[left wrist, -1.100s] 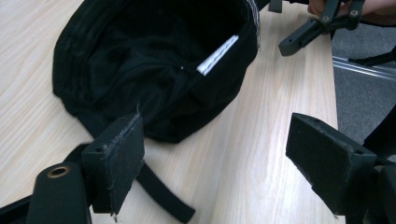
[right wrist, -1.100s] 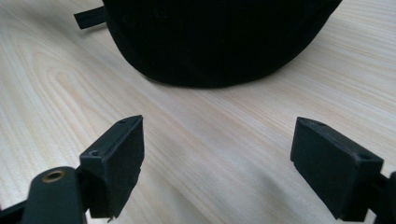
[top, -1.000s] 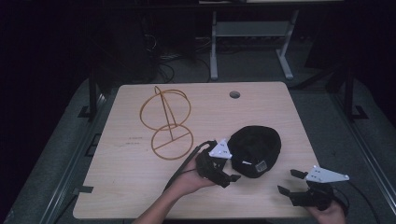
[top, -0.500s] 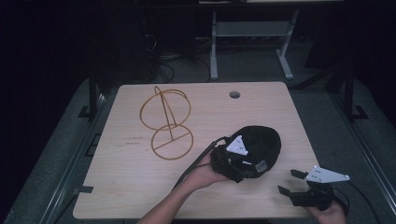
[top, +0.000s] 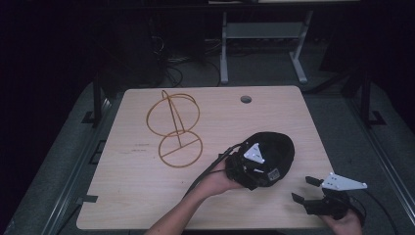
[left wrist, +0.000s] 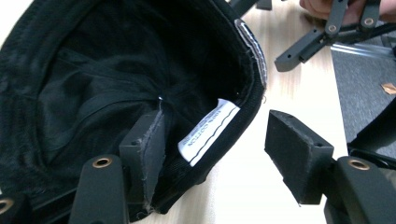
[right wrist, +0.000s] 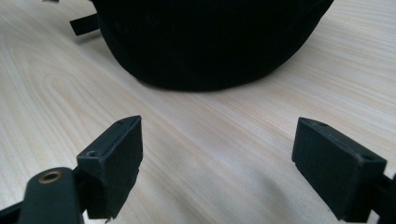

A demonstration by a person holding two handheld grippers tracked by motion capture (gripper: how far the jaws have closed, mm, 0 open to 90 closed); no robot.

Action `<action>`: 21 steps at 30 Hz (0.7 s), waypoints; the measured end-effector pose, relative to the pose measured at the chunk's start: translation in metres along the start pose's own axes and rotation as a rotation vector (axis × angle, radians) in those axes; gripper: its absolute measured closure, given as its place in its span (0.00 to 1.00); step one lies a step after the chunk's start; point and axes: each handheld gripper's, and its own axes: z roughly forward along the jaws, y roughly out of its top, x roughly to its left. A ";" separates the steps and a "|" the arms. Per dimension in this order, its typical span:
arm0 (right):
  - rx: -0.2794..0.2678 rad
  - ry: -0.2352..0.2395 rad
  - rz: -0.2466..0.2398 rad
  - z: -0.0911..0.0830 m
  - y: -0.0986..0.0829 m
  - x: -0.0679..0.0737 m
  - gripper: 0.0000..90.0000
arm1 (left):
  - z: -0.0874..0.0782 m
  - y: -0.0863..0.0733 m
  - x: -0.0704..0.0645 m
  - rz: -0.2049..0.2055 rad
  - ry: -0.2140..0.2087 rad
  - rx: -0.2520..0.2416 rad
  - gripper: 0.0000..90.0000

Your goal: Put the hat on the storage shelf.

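A black cap (top: 275, 149) lies on the right part of the wooden table (top: 137, 196). My left gripper (top: 247, 171) is at its near-left edge. In the left gripper view the jaws stand open astride the cap's rim (left wrist: 247, 112): one jaw is inside the cap (left wrist: 93, 70) beside a white label (left wrist: 205, 130), the other outside over the table. My right gripper (top: 306, 191) hovers open near the table's front right corner, apart from the cap (right wrist: 210, 42), with bare wood between its jaws.
A gold wire stand (top: 175, 128) of rings on a round base sits left of the middle. A round cable hole (top: 245, 99) is near the far edge. A metal frame (top: 259, 44) stands on the floor behind the table.
My left gripper has moved right, from beside the cap to its edge, with one jaw now inside the rim. The right gripper has stayed put.
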 end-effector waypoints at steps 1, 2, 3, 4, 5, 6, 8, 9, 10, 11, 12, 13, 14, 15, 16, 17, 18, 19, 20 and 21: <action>-0.004 -0.005 -0.004 0.000 0.000 0.000 0.17 | 0.001 0.000 0.000 0.000 -0.002 0.008 0.42; -0.007 -0.007 -0.006 0.000 0.000 0.000 0.17 | 0.003 0.000 0.001 -0.001 -0.004 0.017 0.42; -0.010 -0.007 -0.007 0.000 0.001 0.000 0.17 | 0.005 0.001 0.002 -0.006 -0.010 0.022 0.42; -0.010 -0.009 -0.007 0.000 0.001 0.001 0.16 | 0.005 0.001 0.002 -0.006 -0.010 0.022 0.42; -0.010 -0.010 -0.008 0.000 0.001 0.001 0.16 | 0.007 0.001 0.003 -0.008 -0.018 0.030 0.42; -0.011 -0.010 -0.010 0.001 0.000 0.001 0.16 | 0.008 0.002 0.004 -0.008 -0.022 0.033 0.43; -0.007 -0.004 -0.003 0.001 0.000 0.001 0.16 | 0.010 0.002 0.005 -0.005 -0.029 0.031 0.47; -0.007 -0.002 -0.003 0.001 0.000 0.000 0.16 | 0.010 0.002 0.005 -0.003 -0.031 0.030 0.49; -0.005 -0.001 -0.002 0.001 0.000 0.000 0.16 | 0.010 0.002 0.005 0.002 -0.034 0.028 0.51; -0.002 0.001 0.001 0.002 0.000 0.000 0.16 | 0.009 0.002 0.005 0.009 -0.033 0.025 0.54; -0.001 0.003 0.002 0.002 0.000 0.000 0.16 | 0.008 0.002 0.005 0.027 -0.035 0.021 0.57; -0.002 0.005 0.002 0.002 0.000 0.000 0.16 | 0.008 0.002 0.004 0.033 -0.039 0.020 0.62; -0.003 0.006 0.001 0.002 0.000 0.000 0.16 | 0.007 0.002 0.003 0.047 -0.041 0.018 0.65; -0.004 0.006 -0.004 0.002 0.000 0.000 0.16 | 0.006 0.002 0.003 0.051 -0.045 0.016 0.69; -0.004 0.006 -0.004 0.002 0.000 0.000 0.16 | 0.006 0.002 0.003 0.051 -0.045 0.016 0.72; -0.005 0.006 -0.004 0.002 0.000 0.001 0.16 | 0.005 0.002 0.003 0.060 -0.054 0.009 0.72; -0.007 0.007 -0.003 0.002 0.000 0.002 0.16 | 0.004 0.003 0.003 0.062 -0.061 0.007 0.76; -0.007 0.008 -0.004 0.002 0.000 0.002 0.16 | 0.004 0.003 0.003 0.062 -0.066 0.004 0.78; -0.007 0.008 -0.004 0.002 0.000 0.002 0.16 | 0.004 0.003 0.003 0.062 -0.066 0.004 0.80; -0.008 0.007 -0.005 0.002 0.000 0.002 0.16 | 0.003 0.003 0.003 0.067 -0.073 0.003 0.80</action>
